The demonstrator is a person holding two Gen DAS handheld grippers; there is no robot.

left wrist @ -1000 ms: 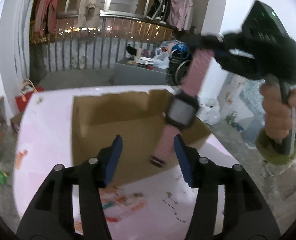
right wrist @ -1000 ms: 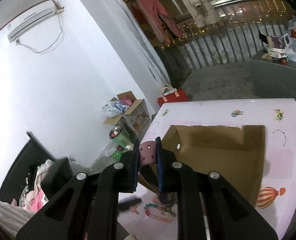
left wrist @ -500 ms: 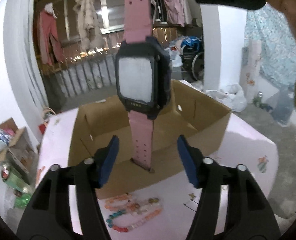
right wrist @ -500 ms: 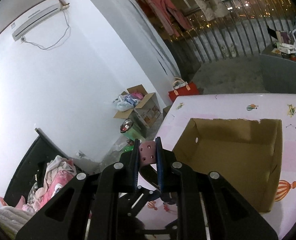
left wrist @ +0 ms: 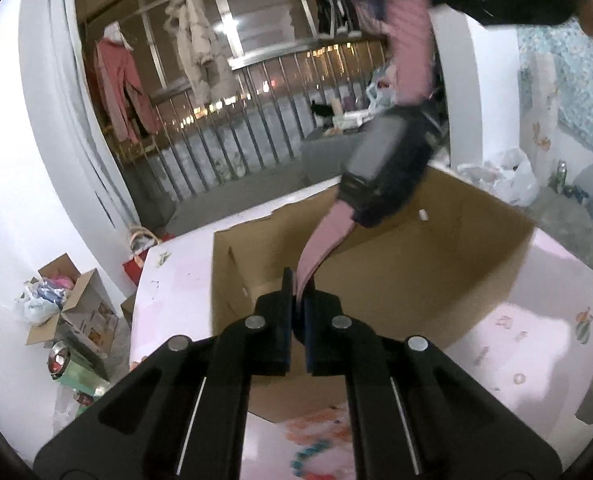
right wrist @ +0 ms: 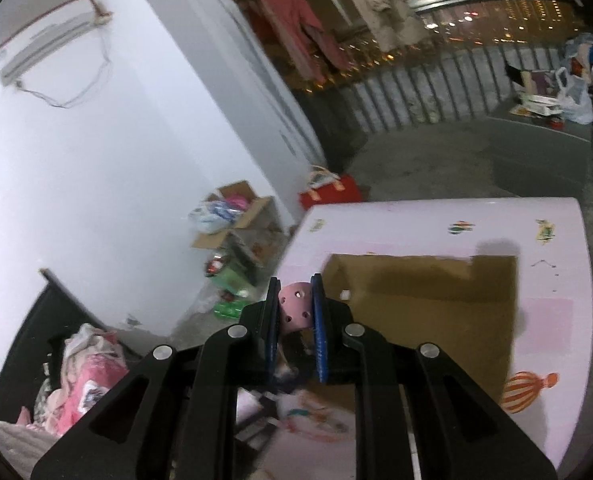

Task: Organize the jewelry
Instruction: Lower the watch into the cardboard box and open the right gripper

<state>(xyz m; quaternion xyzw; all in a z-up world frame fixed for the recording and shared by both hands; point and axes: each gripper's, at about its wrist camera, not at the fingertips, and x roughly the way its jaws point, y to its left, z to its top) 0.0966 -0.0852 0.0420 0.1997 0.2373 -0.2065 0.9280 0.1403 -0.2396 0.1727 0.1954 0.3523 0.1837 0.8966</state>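
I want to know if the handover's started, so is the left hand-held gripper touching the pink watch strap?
Touching. The left wrist view shows the left hand-held gripper closed on the pink watch strap.

Motion blur smears the watch (left wrist: pixel 384 172), so its screen is unreadable. The beads (left wrist: pixel 316 446) on the bench (left wrist: pixel 536 344) are blurred and partly hidden behind the left tongs (left wrist: pixel 299 312).

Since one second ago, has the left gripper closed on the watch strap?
Yes. The left gripper, open earlier, is now shut on the pink watch strap above the cardboard box; the right gripper holds the other end.
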